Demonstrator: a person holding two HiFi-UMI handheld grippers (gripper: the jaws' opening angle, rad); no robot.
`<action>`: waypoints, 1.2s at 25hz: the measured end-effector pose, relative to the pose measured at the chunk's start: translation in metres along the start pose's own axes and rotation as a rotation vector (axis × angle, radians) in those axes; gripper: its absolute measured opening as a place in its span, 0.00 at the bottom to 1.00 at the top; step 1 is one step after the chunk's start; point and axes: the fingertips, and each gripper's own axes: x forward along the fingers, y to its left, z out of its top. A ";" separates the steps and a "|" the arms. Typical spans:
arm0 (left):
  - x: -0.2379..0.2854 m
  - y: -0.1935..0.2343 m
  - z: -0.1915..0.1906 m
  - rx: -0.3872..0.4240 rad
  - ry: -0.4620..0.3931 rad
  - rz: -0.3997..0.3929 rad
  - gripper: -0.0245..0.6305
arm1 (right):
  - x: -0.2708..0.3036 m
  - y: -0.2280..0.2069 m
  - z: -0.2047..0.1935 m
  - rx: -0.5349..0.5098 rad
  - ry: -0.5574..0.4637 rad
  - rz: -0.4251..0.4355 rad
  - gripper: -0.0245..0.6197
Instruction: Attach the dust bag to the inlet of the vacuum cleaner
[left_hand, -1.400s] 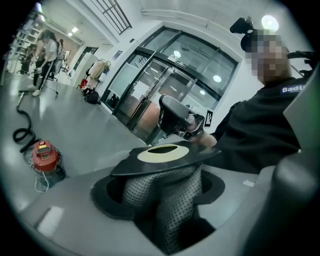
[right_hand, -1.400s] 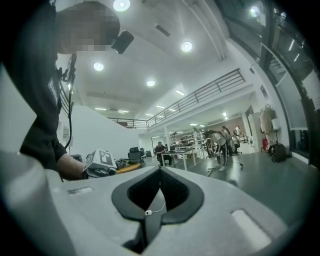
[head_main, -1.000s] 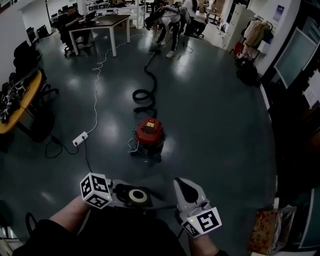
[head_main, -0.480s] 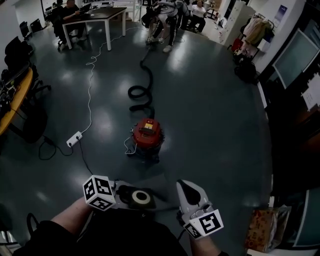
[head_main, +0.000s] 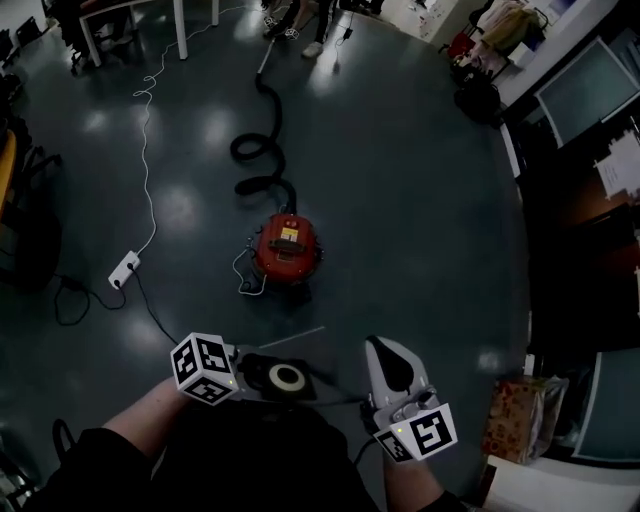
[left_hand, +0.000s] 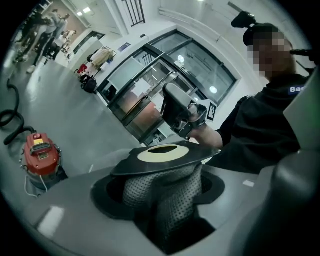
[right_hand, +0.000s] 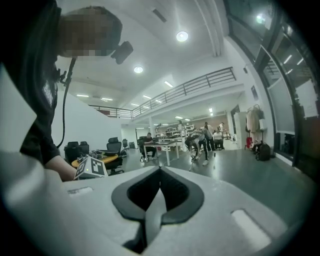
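L gripper (head_main: 262, 378) holds the dust bag (head_main: 288, 378). Its jaws stand fairly wide, clamped on the mesh neck just under the flat collar w/ the pale ring, and the collar faces up. R gripper (head_main: 384, 352) has its jaws shut tight w/ nothing between them; it's level beside the L one.

Change over the last sec: both grippers have gone fwd together, and the red vacuum cleaner (head_main: 285, 248) now sits more squarely ahead of me on the floor (head_main: 420, 230), though still well apart from the bag. The bag hasn't shifted in my grip. The hose (head_main: 262, 150) still snakes away behind the vac.

So I reckon this is still approach, nothing attached yet. I can't make out the inlet from here, so I need to get closer first.
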 end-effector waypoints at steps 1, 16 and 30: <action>-0.002 0.007 0.000 0.001 0.008 -0.011 0.49 | 0.008 -0.002 -0.002 -0.001 0.004 -0.011 0.04; 0.050 0.087 -0.006 -0.125 -0.033 -0.008 0.48 | 0.061 -0.078 -0.069 0.069 0.057 0.071 0.04; 0.104 0.165 -0.036 -0.191 -0.059 0.033 0.48 | 0.092 -0.138 -0.158 0.098 0.091 0.147 0.04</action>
